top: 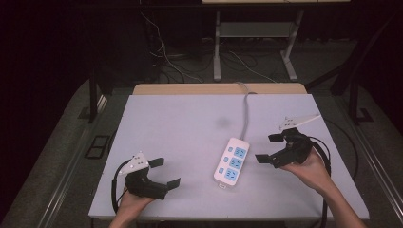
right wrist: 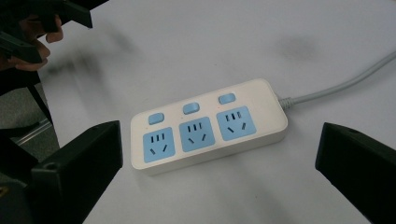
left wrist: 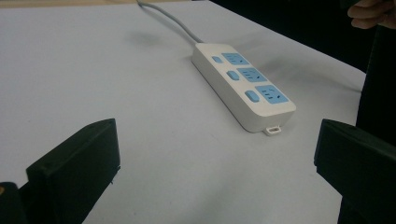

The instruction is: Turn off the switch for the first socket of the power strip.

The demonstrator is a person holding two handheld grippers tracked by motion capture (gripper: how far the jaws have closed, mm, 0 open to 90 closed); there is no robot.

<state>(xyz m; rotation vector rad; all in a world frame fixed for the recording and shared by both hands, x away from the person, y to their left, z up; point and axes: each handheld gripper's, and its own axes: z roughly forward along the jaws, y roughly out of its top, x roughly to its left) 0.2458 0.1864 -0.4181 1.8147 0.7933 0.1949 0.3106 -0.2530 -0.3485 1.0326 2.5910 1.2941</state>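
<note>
A white table [top: 180, 137] carries a white power strip [top: 232, 162], its grey cord [top: 246, 114] trailing back.

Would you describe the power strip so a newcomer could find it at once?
On the pale table, look right of centre, just left of the right gripper. The power strip lies flat there, white with three blue sockets, blue switches and a grey cord running to the far edge.

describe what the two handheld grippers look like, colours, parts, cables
Both are black. The left gripper and right gripper each have two blocky, flat-faced jaws, a pale grey three-cornered plate on top and a black cable trailing back. The forearms are bare, no sleeves.
</note>
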